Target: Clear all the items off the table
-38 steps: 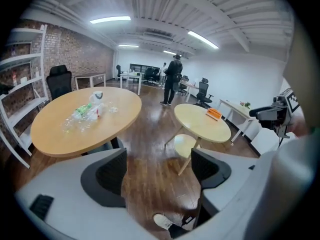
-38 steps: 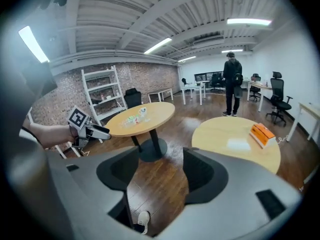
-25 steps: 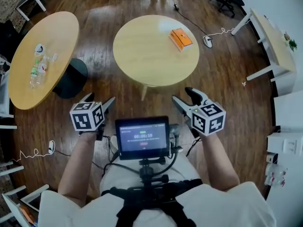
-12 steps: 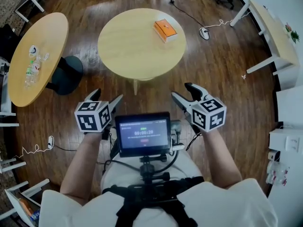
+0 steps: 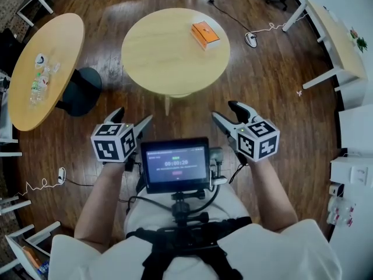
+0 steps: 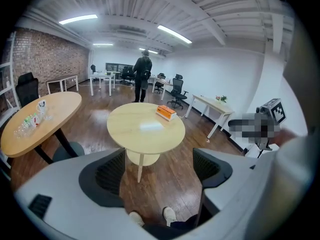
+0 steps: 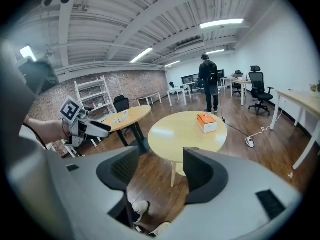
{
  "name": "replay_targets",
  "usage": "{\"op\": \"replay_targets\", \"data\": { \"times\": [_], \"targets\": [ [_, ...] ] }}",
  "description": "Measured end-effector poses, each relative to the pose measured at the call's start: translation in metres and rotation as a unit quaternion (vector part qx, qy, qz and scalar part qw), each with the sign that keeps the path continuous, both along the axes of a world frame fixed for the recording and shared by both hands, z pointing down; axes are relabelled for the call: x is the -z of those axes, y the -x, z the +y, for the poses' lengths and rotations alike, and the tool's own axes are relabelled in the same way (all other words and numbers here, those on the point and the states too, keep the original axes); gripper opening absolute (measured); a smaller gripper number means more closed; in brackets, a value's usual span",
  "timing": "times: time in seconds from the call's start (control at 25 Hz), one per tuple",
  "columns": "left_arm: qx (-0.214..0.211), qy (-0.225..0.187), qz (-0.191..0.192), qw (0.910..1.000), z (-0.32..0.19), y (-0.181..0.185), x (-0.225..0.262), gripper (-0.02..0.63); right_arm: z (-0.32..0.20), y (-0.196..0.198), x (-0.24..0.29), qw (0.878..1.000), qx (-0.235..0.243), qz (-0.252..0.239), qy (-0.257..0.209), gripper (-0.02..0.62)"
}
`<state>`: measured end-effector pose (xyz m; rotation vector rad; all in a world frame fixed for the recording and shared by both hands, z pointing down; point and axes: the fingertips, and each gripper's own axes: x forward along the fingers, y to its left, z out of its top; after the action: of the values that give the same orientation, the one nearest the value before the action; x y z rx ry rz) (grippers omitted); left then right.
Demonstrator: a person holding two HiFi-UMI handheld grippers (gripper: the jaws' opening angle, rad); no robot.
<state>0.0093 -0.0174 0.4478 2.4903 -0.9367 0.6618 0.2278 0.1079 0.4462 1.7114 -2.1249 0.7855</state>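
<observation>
An orange box lies near the far right edge of the round wooden table, and nothing else shows on it. Both grippers hang in the air on my side of the table, well short of its edge. My left gripper has its jaws opening, with only floor between them. My right gripper is open and empty too. The left gripper view has the box on the table beyond its jaws. From the right gripper the box shows further off.
An oval table at the left carries several small bottles. A white desk stands at the right, with a cable and a white device on the floor. A person stands beyond the round table. A screen hangs on my chest.
The round table and the box sit higher and further left in the head view than a second ago. Both grippers keep nearly the same places.
</observation>
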Motion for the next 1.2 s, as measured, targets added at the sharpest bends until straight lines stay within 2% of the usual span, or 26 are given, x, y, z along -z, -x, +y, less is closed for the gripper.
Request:
{"op": "replay_targets", "data": {
  "times": [0.28, 0.52, 0.56, 0.68, 0.76, 0.96, 1.2],
  "targets": [
    [-0.020, 0.015, 0.007, 0.9997, -0.043, 0.051, -0.019, 0.428, -0.037, 0.047, -0.008, 1.000, -0.026, 0.002, 0.009, 0.285],
    [-0.044, 0.009, -0.005, 0.9990, -0.051, 0.053, -0.012, 0.426, -0.041, 0.039, 0.001, 0.999, -0.051, 0.000, 0.004, 0.302],
    [-0.048, 0.008, -0.004, 0.9988, -0.062, 0.062, -0.014, 0.426, -0.050, 0.048, 0.001, 0.998, -0.055, 0.002, 0.005, 0.325],
    [-0.068, 0.008, -0.005, 0.9977, -0.093, 0.091, -0.022, 0.426, -0.080, 0.080, -0.002, 0.998, -0.068, 0.006, 0.007, 0.325],
    [-0.087, 0.010, -0.006, 0.9961, -0.102, 0.092, -0.028, 0.426, -0.086, 0.090, -0.005, 0.997, -0.076, 0.003, 0.012, 0.325],
    [-0.165, 0.013, -0.006, 0.9861, -0.114, 0.048, -0.037, 0.428, -0.089, 0.092, -0.015, 0.997, -0.076, 0.003, 0.034, 0.325],
    [-0.247, -0.018, -0.009, 0.9687, -0.151, -0.057, -0.025, 0.428, -0.109, 0.055, -0.024, 0.996, -0.078, -0.009, 0.048, 0.325]
  ]
}}
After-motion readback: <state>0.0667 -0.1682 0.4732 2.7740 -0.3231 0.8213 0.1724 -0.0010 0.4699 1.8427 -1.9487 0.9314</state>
